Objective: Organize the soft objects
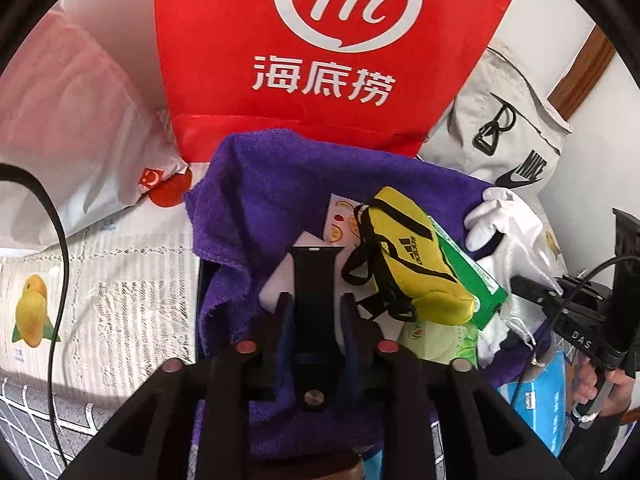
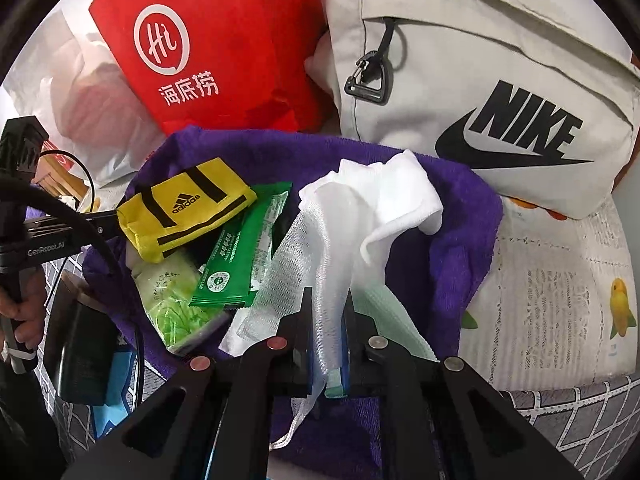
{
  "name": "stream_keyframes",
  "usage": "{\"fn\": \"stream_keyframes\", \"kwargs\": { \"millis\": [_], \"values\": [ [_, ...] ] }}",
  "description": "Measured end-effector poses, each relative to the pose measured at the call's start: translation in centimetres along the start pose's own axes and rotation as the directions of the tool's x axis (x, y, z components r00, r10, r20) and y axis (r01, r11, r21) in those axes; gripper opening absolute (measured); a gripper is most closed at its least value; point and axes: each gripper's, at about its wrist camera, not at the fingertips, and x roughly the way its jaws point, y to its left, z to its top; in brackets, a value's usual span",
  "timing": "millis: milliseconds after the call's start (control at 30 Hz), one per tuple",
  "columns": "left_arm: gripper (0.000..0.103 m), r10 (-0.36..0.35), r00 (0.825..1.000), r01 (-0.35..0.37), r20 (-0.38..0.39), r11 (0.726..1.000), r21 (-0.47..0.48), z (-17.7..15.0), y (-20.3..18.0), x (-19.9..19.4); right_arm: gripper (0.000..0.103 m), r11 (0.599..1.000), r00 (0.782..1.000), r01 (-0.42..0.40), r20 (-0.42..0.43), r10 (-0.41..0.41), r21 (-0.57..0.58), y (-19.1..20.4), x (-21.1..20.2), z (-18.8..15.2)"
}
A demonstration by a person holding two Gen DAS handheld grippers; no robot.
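Observation:
A purple towel (image 1: 256, 184) lies spread under a pile of small things. My left gripper (image 1: 316, 308) points down at it, open, with a black strap (image 1: 314, 280) lying lengthwise between its fingers and a thin gap on each side. Right of the strap sit a yellow Adidas pouch (image 1: 408, 252), a green packet (image 2: 240, 248) and a pale green tissue pack (image 2: 172, 296). My right gripper (image 2: 328, 320) is shut on a white mesh cloth (image 2: 316, 240). The cloth rises into a bunched white cloth (image 2: 392, 196).
A red bag (image 1: 280, 60) with a white logo stands behind the towel, with a grey Nike bag (image 2: 480, 80) to its right and a white plastic bag (image 1: 80, 120) to its left. A lemon-print sheet (image 2: 560, 280) covers the surface. A blue pack (image 1: 540, 400) lies by the hand.

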Motion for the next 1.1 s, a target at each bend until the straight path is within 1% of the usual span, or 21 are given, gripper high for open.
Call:
{"fn": "stream_keyframes", "kwargs": {
  "millis": [33, 67, 133, 167, 200, 233, 300, 367, 400, 500, 533, 600, 667, 700, 733, 800, 833, 867, 933, 1000, 1100],
  "values": [
    [0.032, -0.005, 1.000, 0.005, 0.000, 1.000, 0.004, 0.0, -0.1, 0.0, 0.016, 1.000, 1.000, 0.002, -0.005, -0.002, 0.000, 0.0, 0.1, 0.0],
    [0.034, -0.006, 1.000, 0.006, 0.000, 1.000, 0.008, -0.1, -0.1, -0.1, 0.018, 1.000, 1.000, 0.003, -0.009, -0.003, 0.001, -0.1, 0.2, 0.1],
    [0.043, 0.008, 1.000, -0.008, 0.004, 1.000, 0.019, -0.1, -0.5, -0.2, 0.038, 1.000, 1.000, 0.000, -0.013, 0.000, 0.002, -0.1, 0.2, 0.0],
    [0.045, 0.014, 1.000, -0.014, 0.008, 1.000, 0.023, -0.1, -0.5, -0.3, 0.043, 1.000, 1.000, -0.002, -0.015, 0.002, 0.003, -0.2, 0.1, 0.0],
    [0.051, 0.016, 1.000, -0.017, 0.013, 1.000, 0.025, -0.2, -0.6, -0.5, 0.051, 1.000, 1.000, -0.003, -0.011, 0.003, 0.006, -0.2, -0.1, -0.1],
    [0.057, 0.018, 1.000, -0.018, 0.018, 0.999, 0.026, -0.2, -0.6, -0.8, 0.057, 1.000, 1.000, -0.005, -0.005, 0.005, 0.008, -0.2, -0.4, -0.2],
    [0.059, 0.017, 0.999, -0.018, 0.030, 1.000, 0.025, -0.2, -0.6, -1.3, 0.063, 1.000, 1.000, -0.006, 0.009, 0.006, 0.005, -0.1, -1.0, -0.3],
    [0.063, 0.016, 0.999, -0.016, 0.037, 1.000, 0.022, -0.4, -0.3, -2.1, 0.065, 1.000, 1.000, 0.003, 0.022, -0.003, 0.000, -0.1, -1.8, -0.5],
    [0.067, 0.023, 0.999, -0.024, 0.041, 0.999, 0.021, -0.5, -0.3, -2.5, 0.065, 1.000, 1.000, 0.010, 0.026, -0.010, -0.003, 0.0, -2.2, -0.5],
    [0.071, 0.050, 0.997, -0.052, 0.061, 0.998, 0.025, -0.9, -0.3, -3.8, 0.066, 1.000, 0.999, 0.027, 0.043, -0.027, 0.008, 0.0, -3.3, -0.7],
    [0.076, 0.059, 0.996, -0.061, 0.069, 0.998, 0.025, -1.2, -0.3, -4.3, 0.068, 0.999, 0.998, 0.027, 0.050, -0.028, 0.017, 0.1, -3.7, -0.8],
    [0.080, 0.081, 0.992, -0.084, 0.099, 0.996, 0.023, -2.1, -0.4, -5.4, 0.072, 0.999, 0.998, 0.035, 0.060, -0.037, 0.031, 0.4, -4.7, -1.1],
    [0.080, 0.093, 0.989, -0.096, 0.117, 0.995, 0.017, -3.0, -0.5, -6.4, 0.074, 0.998, 0.996, 0.053, 0.074, -0.055, 0.033, 0.9, -5.7, -1.6],
    [0.082, 0.094, 0.988, -0.095, 0.124, 0.995, 0.006, -3.6, -0.4, -7.0, 0.078, 0.998, 0.995, 0.060, 0.081, -0.063, 0.035, 1.1, -6.2, -1.8],
    [0.086, 0.091, 0.987, -0.091, 0.131, 0.996, -0.005, -4.2, -0.4, -7.7, 0.083, 0.997, 0.994, 0.064, 0.089, -0.067, 0.039, 1.3, -6.7, -2.2],
    [0.095, 0.094, 0.984, -0.092, 0.148, 0.995, -0.025, -5.3, -0.4, -8.9, 0.087, 0.997, 0.992, 0.062, 0.105, -0.067, 0.054, 1.6, -8.0, -3.0],
    [0.097, 0.100, 0.982, -0.096, 0.161, 0.995, -0.033, -5.9, -0.6, -9.5, 0.089, 0.996, 0.991, 0.061, 0.113, -0.068, 0.062, 1.8, -8.5, -3.4],
    [0.098, 0.105, 0.980, -0.100, 0.170, 0.994, -0.038, -6.4, -0.8, -10.0, 0.090, 0.996, 0.990, 0.060, 0.124, -0.068, 0.069, 2.1, -9.2, -3.9],
    [0.102, 0.117, 0.975, -0.112, 0.187, 0.993, -0.038, -7.6, -1.4, -11.2, 0.097, 0.996, 0.987, 0.057, 0.146, -0.067, 0.074, 2.8, -10.1, -4.7],
    [0.103, 0.145, 0.968, -0.142, 0.205, 0.989, -0.031, -8.9, -2.2, -12.3, 0.101, 0.994, 0.983, 0.071, 0.164, -0.084, 0.086, 3.5, -11.2, -5.8],
    [0.103, 0.190, 0.961, -0.189, 0.203, 0.982, -0.024, -10.5, -3.1, -13.3, 0.103, 0.990, 0.979, 0.096, 0.168, -0.112, 0.099, 4.7, -12.5, -7.6]
  ]
}}
